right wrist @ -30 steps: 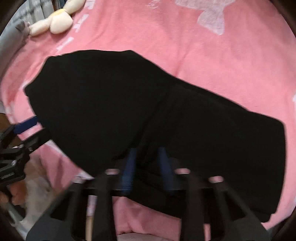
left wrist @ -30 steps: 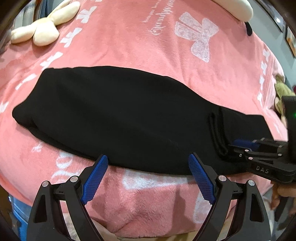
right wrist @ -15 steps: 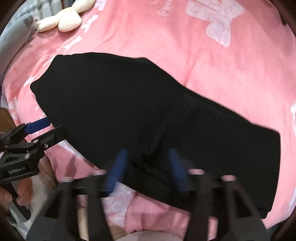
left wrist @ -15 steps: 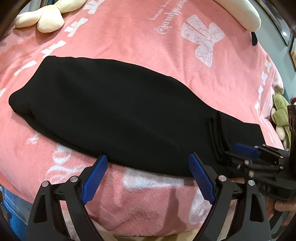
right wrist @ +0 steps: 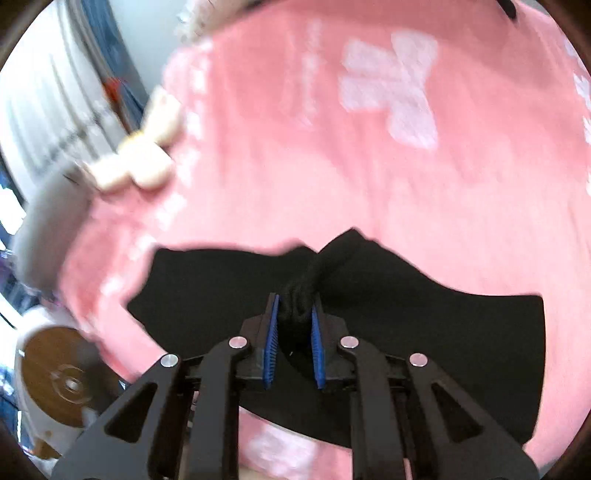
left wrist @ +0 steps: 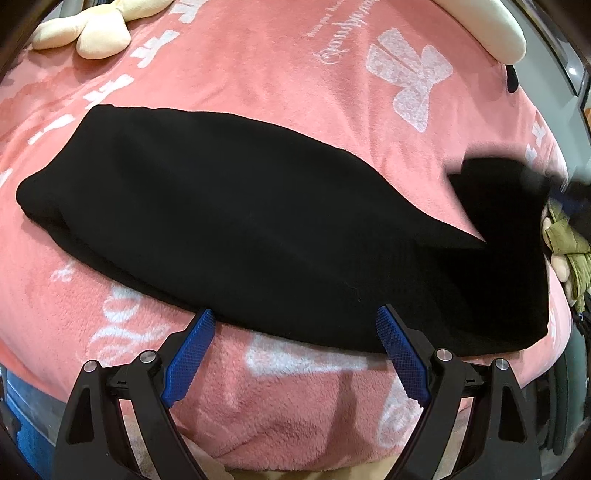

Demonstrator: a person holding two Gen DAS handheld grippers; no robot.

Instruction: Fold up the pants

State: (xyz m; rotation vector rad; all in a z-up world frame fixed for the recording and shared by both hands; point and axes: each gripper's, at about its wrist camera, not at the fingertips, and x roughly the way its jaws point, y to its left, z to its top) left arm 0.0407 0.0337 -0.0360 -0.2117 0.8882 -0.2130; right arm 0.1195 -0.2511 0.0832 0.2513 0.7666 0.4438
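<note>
Pants [left wrist: 229, 221], black, one pair: laid lengthwise across the near half of the pink blanket [left wrist: 258, 66] on the bed, legs doubled one on the other, long body flat; the right-hand end is raised off the blanket in a peaked bunch.

Right gripper [right wrist: 294, 332]: jaws have just been closing and now pinch a gathered roll of the black cloth between the blue pads [right wrist: 272, 347]; the fabric hangs from them in a ridge, the remainder still lying on the blanket below.

Left gripper [left wrist: 295, 354]: jaws spread wide, grasping nothing, poised just off the near long edge of the pants, around the middle of their length.

Surroundings: cream plush toy [left wrist: 88, 29] at the far left corner of the bed; an olive plush [left wrist: 569, 243] at the right edge, just beside the lifted end.

Handling note, as judgement: the step in hand looks like carrying the lifted end over toward the far-left end to halve the length. Best done by keeping both layers in the pinch, lifting only enough to clear the cloth, travelling straight along the garment so edges line up, and letting the idle left tool hold down the middle as a crease line.
</note>
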